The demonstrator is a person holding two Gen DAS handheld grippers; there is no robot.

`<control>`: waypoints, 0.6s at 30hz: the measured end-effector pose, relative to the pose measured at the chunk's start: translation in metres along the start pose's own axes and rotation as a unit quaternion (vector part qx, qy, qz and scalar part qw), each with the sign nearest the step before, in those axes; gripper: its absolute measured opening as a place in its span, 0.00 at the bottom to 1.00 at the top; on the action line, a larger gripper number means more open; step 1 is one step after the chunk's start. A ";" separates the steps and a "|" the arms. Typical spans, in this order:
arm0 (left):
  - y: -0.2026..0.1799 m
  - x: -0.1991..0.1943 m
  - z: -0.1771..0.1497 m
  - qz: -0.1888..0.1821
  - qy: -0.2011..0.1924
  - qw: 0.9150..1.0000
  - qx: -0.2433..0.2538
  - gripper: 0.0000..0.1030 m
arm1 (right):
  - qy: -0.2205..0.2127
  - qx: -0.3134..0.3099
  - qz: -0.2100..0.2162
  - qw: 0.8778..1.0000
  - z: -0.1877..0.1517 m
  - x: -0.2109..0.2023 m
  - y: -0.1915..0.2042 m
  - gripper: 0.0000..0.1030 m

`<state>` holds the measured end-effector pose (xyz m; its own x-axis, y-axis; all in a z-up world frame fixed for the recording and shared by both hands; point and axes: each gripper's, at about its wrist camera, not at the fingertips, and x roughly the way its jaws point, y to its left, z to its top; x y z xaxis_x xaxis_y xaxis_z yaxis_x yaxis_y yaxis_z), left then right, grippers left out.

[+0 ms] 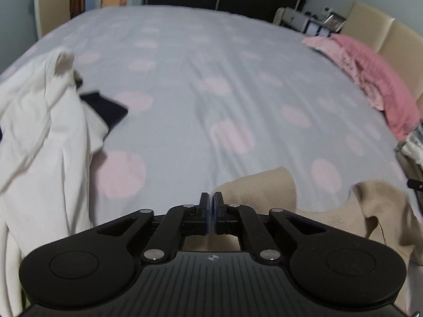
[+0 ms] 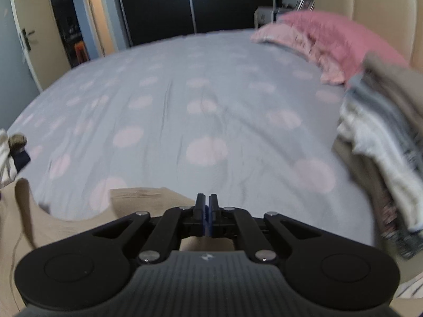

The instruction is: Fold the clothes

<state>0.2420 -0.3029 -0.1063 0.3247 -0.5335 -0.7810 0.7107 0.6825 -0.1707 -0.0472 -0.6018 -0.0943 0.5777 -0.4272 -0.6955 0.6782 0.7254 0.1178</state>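
On the bed [image 1: 185, 79], near edge: beige top [image 1: 264, 187] lies flat, neckline toward the bed's middle. Left gripper [image 1: 211, 198] fingers pressed together over one shoulder strap; right gripper [image 2: 206, 200] likewise over the other. Can't tell if fabric is pinched in either. White garment [image 1: 39, 121] heaped at the bed's left side, pink pillow [image 2: 330, 39] at its far right.

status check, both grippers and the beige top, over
Left hand-held gripper shut on beige top. Right hand-held gripper shut on it too. Bedspread ahead open; white garment left, folded stack right.
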 end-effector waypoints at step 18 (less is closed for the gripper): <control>-0.009 -0.124 -0.127 -0.062 0.061 0.995 0.044 0.28 | 0.122 -0.079 0.066 0.987 -0.114 -0.094 0.025 0.29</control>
<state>0.1157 -0.1792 -0.0839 0.1563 -0.5421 -0.8257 0.7936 0.5665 -0.2218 -0.1359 -0.4817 -0.1070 0.5171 -0.1949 -0.8334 0.5136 0.8496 0.1201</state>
